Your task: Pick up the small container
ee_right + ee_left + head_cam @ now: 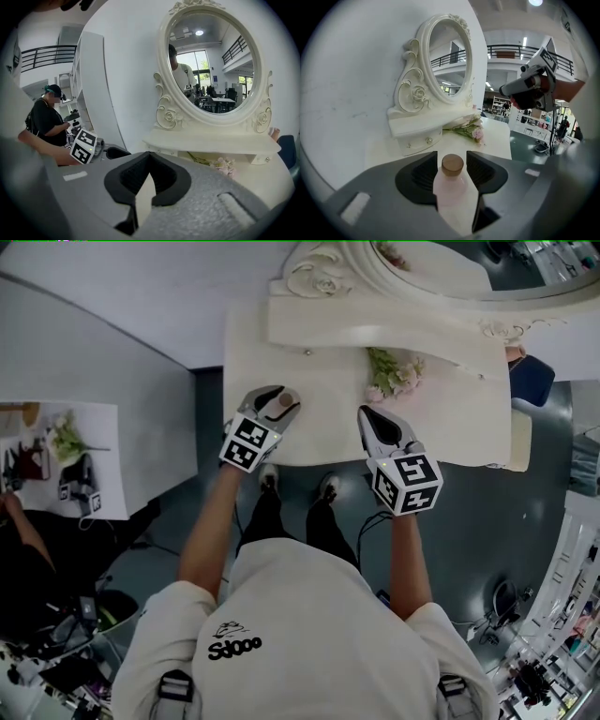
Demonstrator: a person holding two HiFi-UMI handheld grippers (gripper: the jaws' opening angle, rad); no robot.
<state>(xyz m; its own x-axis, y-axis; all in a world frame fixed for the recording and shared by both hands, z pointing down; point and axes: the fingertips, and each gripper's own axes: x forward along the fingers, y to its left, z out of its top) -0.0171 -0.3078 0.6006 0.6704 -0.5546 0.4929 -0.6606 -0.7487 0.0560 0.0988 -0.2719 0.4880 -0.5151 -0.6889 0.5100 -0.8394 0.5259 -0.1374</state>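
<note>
Left gripper (452, 155) stands open around the pale pink, brown-capped small container (451, 190)

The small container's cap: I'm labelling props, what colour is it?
The cap is light brown, on the pale pink small container; clearest in the left gripper view.

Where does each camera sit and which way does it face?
Head view: on the person's head, looking steeply down at the dressing table; both forearms, torso, legs show.
Left gripper view: on the left gripper, facing the oval mirror; open jaws flank the pink bottle.
Right gripper view: on the right gripper, jaws shut, facing the mirror.
Shared: both gripper views show the mirror and flowers.
</note>
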